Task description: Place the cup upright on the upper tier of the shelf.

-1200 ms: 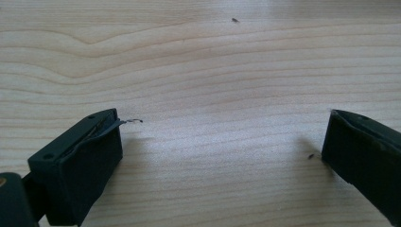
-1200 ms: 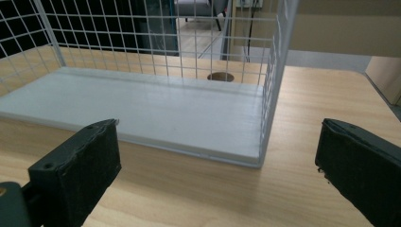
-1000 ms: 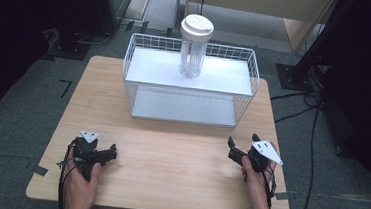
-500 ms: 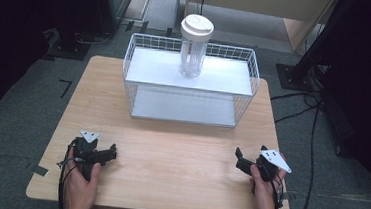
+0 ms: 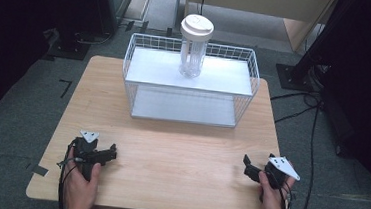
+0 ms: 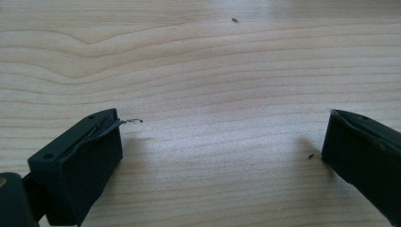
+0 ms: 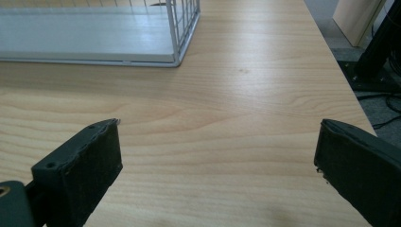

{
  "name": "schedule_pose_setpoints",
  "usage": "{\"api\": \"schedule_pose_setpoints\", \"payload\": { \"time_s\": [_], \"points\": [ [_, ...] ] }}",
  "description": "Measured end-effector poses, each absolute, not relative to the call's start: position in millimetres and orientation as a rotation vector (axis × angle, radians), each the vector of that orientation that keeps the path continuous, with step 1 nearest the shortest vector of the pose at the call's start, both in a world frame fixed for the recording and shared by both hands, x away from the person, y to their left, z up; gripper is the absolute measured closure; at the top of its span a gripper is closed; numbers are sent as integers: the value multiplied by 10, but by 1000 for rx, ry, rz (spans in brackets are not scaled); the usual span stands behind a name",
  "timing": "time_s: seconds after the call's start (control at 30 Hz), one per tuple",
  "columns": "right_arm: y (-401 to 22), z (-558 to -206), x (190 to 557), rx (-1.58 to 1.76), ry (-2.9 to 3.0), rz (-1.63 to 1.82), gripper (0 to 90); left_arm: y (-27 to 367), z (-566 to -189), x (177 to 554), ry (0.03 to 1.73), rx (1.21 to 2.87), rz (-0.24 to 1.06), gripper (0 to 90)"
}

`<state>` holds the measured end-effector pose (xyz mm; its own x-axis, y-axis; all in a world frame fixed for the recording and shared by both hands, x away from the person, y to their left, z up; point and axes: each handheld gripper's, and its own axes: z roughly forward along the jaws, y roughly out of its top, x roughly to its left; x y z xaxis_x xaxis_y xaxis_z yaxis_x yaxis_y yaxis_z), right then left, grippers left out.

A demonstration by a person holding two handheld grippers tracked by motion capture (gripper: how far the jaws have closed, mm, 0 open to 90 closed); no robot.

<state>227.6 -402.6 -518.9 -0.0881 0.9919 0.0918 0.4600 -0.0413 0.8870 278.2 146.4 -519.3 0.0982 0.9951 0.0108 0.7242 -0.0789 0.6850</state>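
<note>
A clear ribbed tumbler [image 5: 194, 55] with a white lid stands upright on the top shelf of a white wire rack [image 5: 189, 89] at the back of the wooden table [image 5: 179, 154]. My left gripper [image 5: 111, 153] rests near the front left edge, held by a hand, far from the rack. In the left gripper view, my left gripper [image 6: 222, 137] is open over bare wood. My right gripper [image 5: 247, 166] sits near the front right edge. In its own view, my right gripper [image 7: 220, 142] is open and empty, and the rack's lower shelf corner [image 7: 177, 52] lies well ahead.
The table's right edge [image 7: 345, 80] drops to a grey floor with black cables [image 5: 313, 109] and a stand base [image 5: 296, 75]. Dark equipment stands off the back left [image 5: 78, 36]. Bare wood stretches between the two grippers.
My right gripper has drawn back toward the front right edge of the table. The left gripper, rack and tumbler have stayed put.
</note>
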Motion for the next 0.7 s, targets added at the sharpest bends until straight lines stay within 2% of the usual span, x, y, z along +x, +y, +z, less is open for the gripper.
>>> {"api": "schedule_pose_setpoints", "payload": {
  "time_s": [0.7],
  "points": [
    [-4281, -5207, 2055, 1607, 1691, 974, 17, 1465, -5193, 2781, 1678, 1862, 677, 0]
  ]
}}
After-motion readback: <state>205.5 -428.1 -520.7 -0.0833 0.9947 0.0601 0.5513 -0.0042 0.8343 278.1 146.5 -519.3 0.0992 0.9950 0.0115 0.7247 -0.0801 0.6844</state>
